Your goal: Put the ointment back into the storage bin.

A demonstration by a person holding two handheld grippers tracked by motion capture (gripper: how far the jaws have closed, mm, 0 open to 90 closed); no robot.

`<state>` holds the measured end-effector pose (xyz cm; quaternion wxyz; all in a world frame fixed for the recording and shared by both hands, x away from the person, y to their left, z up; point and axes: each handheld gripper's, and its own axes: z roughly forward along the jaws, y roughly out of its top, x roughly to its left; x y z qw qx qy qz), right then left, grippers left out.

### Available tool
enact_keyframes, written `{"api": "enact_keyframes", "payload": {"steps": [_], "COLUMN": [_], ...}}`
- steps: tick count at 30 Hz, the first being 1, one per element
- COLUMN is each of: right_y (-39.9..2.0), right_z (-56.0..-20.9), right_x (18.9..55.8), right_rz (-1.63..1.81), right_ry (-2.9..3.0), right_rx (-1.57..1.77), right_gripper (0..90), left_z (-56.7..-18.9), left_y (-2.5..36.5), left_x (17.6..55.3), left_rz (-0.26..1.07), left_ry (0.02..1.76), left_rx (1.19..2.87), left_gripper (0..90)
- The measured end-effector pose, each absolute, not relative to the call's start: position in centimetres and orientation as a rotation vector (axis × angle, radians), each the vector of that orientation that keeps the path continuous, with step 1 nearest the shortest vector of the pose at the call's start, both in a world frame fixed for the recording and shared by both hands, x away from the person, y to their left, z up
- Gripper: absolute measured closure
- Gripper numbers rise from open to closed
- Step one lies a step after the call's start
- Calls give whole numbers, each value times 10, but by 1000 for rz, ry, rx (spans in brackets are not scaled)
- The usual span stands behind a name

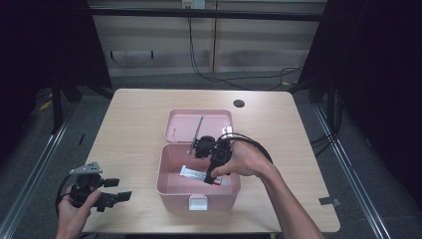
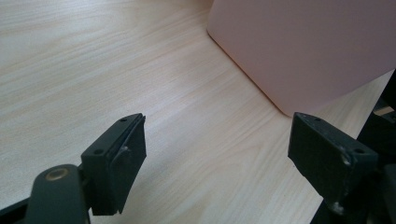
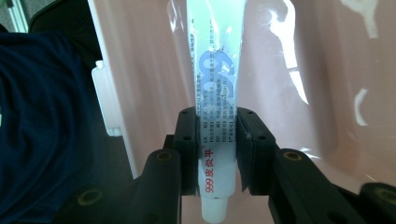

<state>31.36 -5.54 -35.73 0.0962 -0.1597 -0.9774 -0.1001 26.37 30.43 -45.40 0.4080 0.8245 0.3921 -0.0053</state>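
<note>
Right claw (image 3: 217,140) is clenched on the tube (image 3: 215,93), pads pressing its sides near the cap end. Tube hangs inside the open pink box (image 1: 169,184), its far end low over the floor (contact not clear). Judged: placing is nearly done; release and withdrawal remain, and the lid (image 1: 179,122) behind is not yet closed. Left claw (image 2: 219,154) stands released, idle over the surface (image 2: 93,70), box just ahead.

Glossy pink plastic box (image 1: 171,179), matt pale wood-grain table (image 1: 134,114), glossy tube (image 3: 215,93)
</note>
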Motion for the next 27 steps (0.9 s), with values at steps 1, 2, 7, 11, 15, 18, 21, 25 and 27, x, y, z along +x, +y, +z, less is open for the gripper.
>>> {"api": "enact_keyframes", "payload": {"steps": [1, 2, 7, 11, 15, 18, 21, 25, 27], "right_y": [-53, -52, -46, -42, -41, -41, -40, -38, -37], "right_z": [-361, -363, -374, -379, -384, -387, -392, -396, -400], "right_x": [314, 314, 314, 315, 315, 314, 314, 315, 315], "right_rz": [-279, -287, -274, -266, -271, -281, -274, -252, -236], "right_ry": [-2892, -2888, -2876, -2872, -2867, -2864, -2863, -2854, -2842], "right_rx": [-470, -454, -421, -400, -391, -382, -357, -346, -326], "right_gripper": [718, 717, 718, 717, 718, 718, 718, 718, 718], "left_z": [-454, -454, -454, -455, -454, -454, -454, -454, -454], "left_y": [304, 304, 304, 304, 303, 304, 304, 304, 304], "left_x": [264, 264, 264, 264, 264, 263, 264, 264, 264], "left_rz": [-13, -12, -7, -8, -8, -10, -10, -10, -12], "left_ry": [990, 991, 992, 998, 993, 991, 992, 992, 989], "left_rx": [2077, 2077, 2078, 2076, 2081, 2078, 2080, 2077, 2077], "left_gripper": [191, 191, 191, 191, 191, 191, 191, 191, 191]}}
